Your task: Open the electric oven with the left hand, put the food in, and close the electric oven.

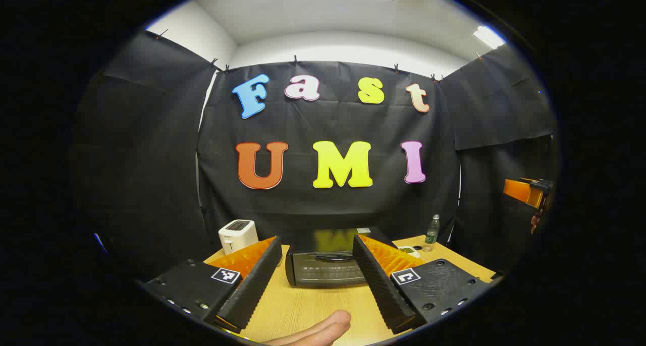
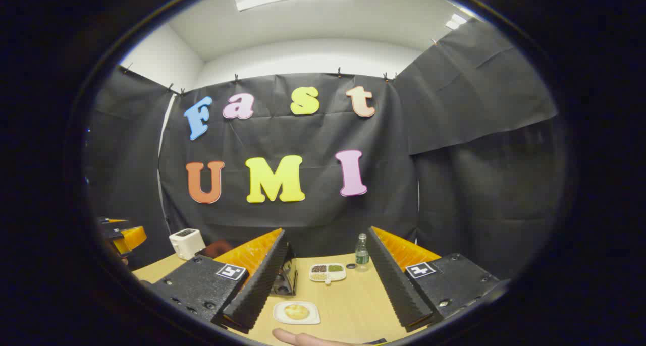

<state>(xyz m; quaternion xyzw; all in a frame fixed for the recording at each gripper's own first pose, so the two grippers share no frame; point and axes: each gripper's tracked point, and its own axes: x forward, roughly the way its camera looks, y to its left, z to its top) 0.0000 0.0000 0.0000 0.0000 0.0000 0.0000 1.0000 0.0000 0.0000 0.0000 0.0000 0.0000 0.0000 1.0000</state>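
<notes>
A black electric oven [image 1: 325,265] stands on the wooden table [image 1: 313,310], its glass door closed with the handle along the top edge. My left gripper [image 1: 318,245] is open, held above the table in front of the oven, with the oven framed between its fingers. A round yellowish piece of food [image 2: 296,311] lies on a small white plate [image 2: 282,318] near the table's front. My right gripper [image 2: 325,240] is open above the table, the plate below and between its fingers. The oven's right side [image 2: 285,280] shows behind the right gripper's left finger.
A white toaster [image 1: 237,235] stands at the back left of the table. A clear water bottle [image 2: 361,252] and a white divided tray [image 2: 328,272] with small portions sit at the back right. A person's finger [image 1: 323,328] shows at the bottom edge.
</notes>
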